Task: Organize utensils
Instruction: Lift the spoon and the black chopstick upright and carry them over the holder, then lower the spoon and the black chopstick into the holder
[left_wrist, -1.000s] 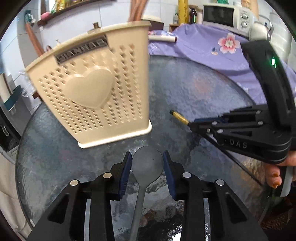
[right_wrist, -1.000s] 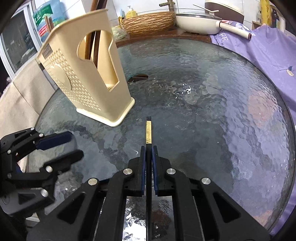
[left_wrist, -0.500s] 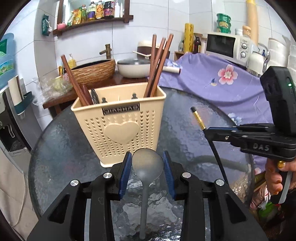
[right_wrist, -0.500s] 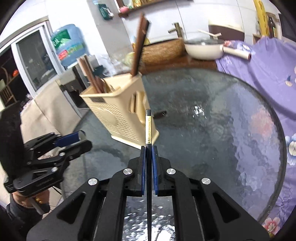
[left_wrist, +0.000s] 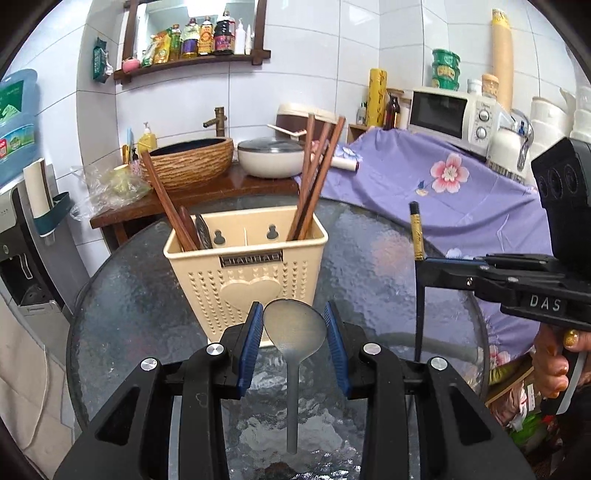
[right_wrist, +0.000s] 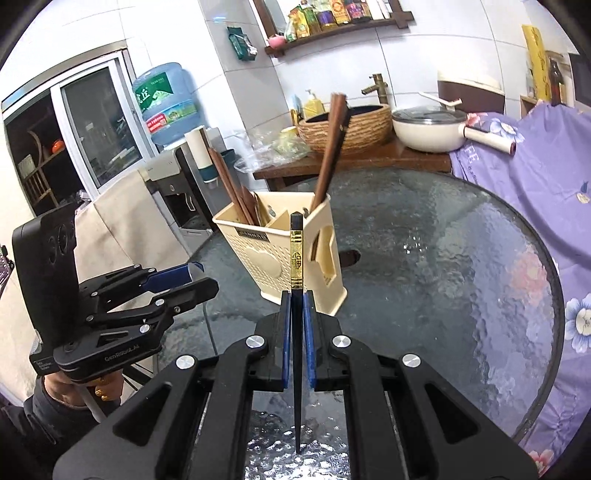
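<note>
Here, the left gripper (left_wrist: 294, 325) holds a grey metal spoon (left_wrist: 294, 332) by its bowl, the 2 blue pads pressing on either rim and the handle hanging down toward the camera above the glass. The right gripper (right_wrist: 296, 301) is clamped tight on a dark chopstick (right_wrist: 296, 266) with a gold band near its blunt upper end; the stick stands nearly upright between the pads, its pointed tip hanging below them. In the left wrist view the same right gripper (left_wrist: 430, 267) enters from the right edge, a hand (left_wrist: 552, 363) with gold-painted nails wrapped round its grip. In the right wrist view the left gripper (right_wrist: 186, 278) shows at the left edge, level with the holder's base.

Just beyond both jaws stands a cream plastic utensil holder (left_wrist: 246, 280), perforated and embossed with a heart, upright on a round textured glass table (left_wrist: 373, 243). A divider splits it into compartments: brown wooden chopsticks (left_wrist: 319, 177) lean out of the right one, while more brown sticks and a dark utensil handle lean out of the left. Both held utensils hang in the air, clear of the holder and the table.

Behind the table, a woven basin (left_wrist: 192, 160) and a lidded white pan (left_wrist: 271, 157) sit on a wooden counter, and a purple floral cloth (left_wrist: 461, 192) covers the surface to the right, below a white microwave (left_wrist: 447, 112).
</note>
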